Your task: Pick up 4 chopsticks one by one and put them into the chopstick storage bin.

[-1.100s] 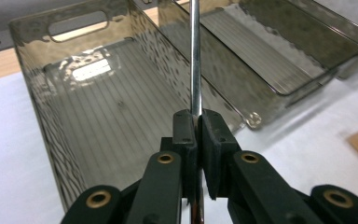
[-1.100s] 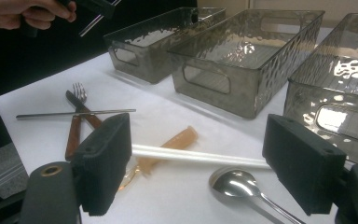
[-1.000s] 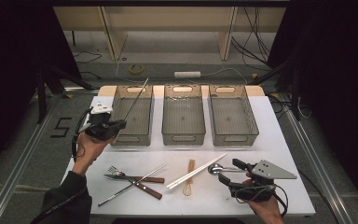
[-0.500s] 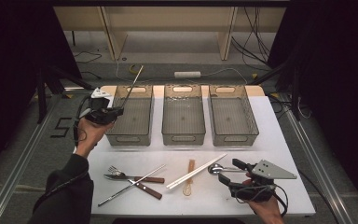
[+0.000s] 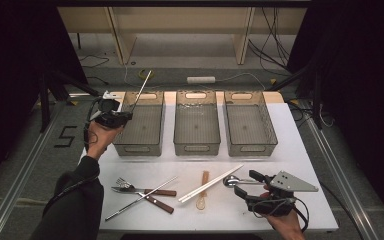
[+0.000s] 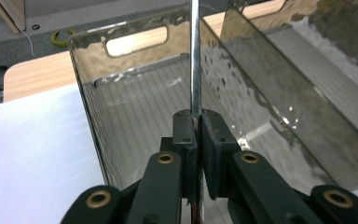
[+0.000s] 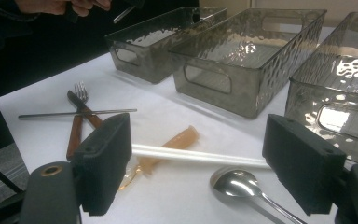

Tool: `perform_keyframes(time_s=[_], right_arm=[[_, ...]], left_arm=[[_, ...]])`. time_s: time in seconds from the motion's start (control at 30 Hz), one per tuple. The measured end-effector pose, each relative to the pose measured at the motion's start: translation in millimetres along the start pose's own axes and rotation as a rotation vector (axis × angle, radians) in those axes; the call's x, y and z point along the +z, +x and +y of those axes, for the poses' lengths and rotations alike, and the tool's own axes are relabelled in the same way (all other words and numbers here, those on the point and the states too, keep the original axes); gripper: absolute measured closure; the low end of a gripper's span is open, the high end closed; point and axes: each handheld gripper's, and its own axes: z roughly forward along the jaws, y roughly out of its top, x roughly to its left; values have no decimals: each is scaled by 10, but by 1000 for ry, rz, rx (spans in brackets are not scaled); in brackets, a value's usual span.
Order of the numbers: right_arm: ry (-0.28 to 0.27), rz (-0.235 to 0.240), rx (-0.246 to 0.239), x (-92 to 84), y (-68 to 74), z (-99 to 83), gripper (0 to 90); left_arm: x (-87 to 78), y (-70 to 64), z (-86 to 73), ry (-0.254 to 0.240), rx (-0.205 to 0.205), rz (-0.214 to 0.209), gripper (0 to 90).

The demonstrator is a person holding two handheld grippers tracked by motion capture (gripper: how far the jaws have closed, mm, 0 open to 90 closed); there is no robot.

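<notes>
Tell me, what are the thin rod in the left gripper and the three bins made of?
The rod looks like polished metal: silvery with a bright glint. The bins seem to be smoky clear plastic with a rippled finish; the table shows through their walls.

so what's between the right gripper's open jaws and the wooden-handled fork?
In the right gripper view, the white chopsticks and translucent amber spoon lie between the right gripper and the fork.

Room: dark curtains at left and right of frame. Grey floor at top centre, crossed by cables; white power strip near table edge. Pale wooden furniture legs at top. Floor marking "5" at left.
</notes>
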Motion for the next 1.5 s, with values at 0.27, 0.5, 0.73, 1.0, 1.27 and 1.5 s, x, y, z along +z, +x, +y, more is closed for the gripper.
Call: perform_keyframes(time_s=[0.27, 0.5, 0.73, 1.0, 1.27, 1.5], right_arm=[[2, 2, 0, 0, 0, -1, 248], [4, 2, 0, 6, 3, -1, 248], [4, 4, 3, 7, 1, -1, 249], [2, 5, 1, 14, 3, -5, 249], [3, 8, 3, 15, 5, -4, 249], [1, 10, 2, 11, 5, -4, 249]], left_arm=[[72, 28, -68, 25, -13, 6, 841], [128, 69, -139, 64, -11, 18, 841], [199, 75, -201, 104, -8, 29, 840], [247, 97, -240, 129, -20, 42, 838], [317, 95, -257, 161, -16, 53, 837], [330, 90, -263, 158, -37, 53, 778]])
